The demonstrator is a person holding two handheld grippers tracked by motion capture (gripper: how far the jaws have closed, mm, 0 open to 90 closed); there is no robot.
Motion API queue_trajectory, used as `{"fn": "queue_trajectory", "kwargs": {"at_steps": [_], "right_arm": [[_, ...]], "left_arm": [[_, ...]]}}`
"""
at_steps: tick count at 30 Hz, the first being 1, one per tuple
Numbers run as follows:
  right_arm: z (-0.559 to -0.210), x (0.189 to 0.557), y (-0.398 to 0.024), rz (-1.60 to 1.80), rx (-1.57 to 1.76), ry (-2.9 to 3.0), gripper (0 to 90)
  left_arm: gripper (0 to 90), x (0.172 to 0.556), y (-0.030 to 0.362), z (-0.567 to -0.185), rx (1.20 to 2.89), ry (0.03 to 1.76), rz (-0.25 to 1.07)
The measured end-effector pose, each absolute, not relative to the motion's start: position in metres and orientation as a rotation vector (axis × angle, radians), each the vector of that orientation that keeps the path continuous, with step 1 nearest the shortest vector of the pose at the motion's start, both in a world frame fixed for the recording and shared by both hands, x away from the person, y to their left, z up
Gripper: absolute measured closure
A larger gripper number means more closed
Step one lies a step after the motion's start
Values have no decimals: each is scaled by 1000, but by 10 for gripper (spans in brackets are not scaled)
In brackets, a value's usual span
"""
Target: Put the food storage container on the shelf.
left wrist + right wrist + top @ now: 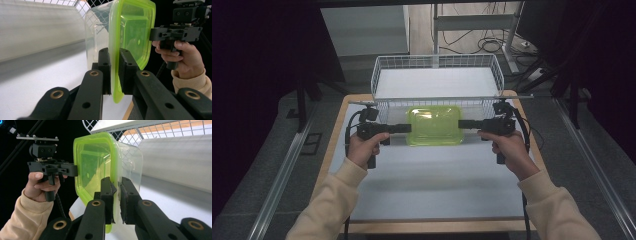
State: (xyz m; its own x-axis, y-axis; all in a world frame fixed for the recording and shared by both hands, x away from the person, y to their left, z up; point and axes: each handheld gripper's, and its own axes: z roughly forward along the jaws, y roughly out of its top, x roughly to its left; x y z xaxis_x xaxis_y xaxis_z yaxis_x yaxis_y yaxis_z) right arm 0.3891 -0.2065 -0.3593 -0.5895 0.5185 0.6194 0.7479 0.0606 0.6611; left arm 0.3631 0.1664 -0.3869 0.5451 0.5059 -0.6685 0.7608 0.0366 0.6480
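A clear plastic container with a lime-green lid (434,125) hangs between my two grippers, just in front of the wire basket (382,70). My left gripper (408,128) is shut on the lid's left rim. In the left gripper view its jaws pinch the green lid edge (115,75), and the container's clear body (96,30) lies beyond. My right gripper (460,124) is shut on the right rim. The right gripper view shows that gripper (117,202) clamped on the lid edge (95,167). Each gripper view also shows the opposite hand and gripper across the container.
The white wire basket stands at the table's far edge, with a flat white bottom. The white tabletop (432,185) spreads out between the forearms, framed by a wooden border (334,135). Dark curtains, a metal frame and cables lie beyond the table.
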Motion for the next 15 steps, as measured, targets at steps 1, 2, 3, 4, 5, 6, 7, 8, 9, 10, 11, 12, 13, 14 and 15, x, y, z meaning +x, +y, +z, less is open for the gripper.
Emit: {"fn": "queue_trajectory", "kwargs": {"at_steps": [1,2,3,4,5,6,7,8,9,10,11,12,13,14,15], "right_arm": [[-358,390,-207,-1551,-1291,-2121,824],[-357,390,-206,-1550,-1292,-2119,824],[-355,391,-206,-1554,-1293,-2121,823],[-355,392,-206,-1552,-1292,-2120,824],[-354,393,-206,-1552,-1293,-2118,824],[-353,393,-206,-1551,-1293,-2117,824],[-352,394,-207,-1552,-1293,-2116,824],[-351,395,-207,-1552,-1293,-2115,824],[-349,396,-207,-1553,-1292,-2119,824],[-349,396,-207,-1552,-1293,-2118,823],[-347,397,-207,-1555,-1293,-2117,824],[-346,398,-207,-1552,-1295,-2114,823],[-345,399,-207,-1554,-1296,-2116,824],[-344,400,-207,-1556,-1296,-2118,824],[-342,401,-207,-1557,-1298,-2118,824]], "left_arm": [[816,364,167,-386,1619,1090,-272],[816,365,166,-384,1620,1093,-271],[816,365,166,-383,1620,1091,-270],[816,366,167,-383,1621,1091,-269],[815,367,167,-382,1618,1090,-272],[816,368,167,-381,1616,1089,-273],[816,368,167,-380,1617,1088,-272],[816,369,167,-378,1617,1088,-271],[816,369,167,-377,1616,1089,-269],[816,370,166,-376,1618,1085,-266],[816,371,166,-375,1617,1085,-265],[815,372,166,-373,1616,1087,-265],[816,373,166,-372,1619,1085,-262],[816,374,166,-371,1615,1089,-265],[816,375,166,-370,1616,1086,-266]]}}
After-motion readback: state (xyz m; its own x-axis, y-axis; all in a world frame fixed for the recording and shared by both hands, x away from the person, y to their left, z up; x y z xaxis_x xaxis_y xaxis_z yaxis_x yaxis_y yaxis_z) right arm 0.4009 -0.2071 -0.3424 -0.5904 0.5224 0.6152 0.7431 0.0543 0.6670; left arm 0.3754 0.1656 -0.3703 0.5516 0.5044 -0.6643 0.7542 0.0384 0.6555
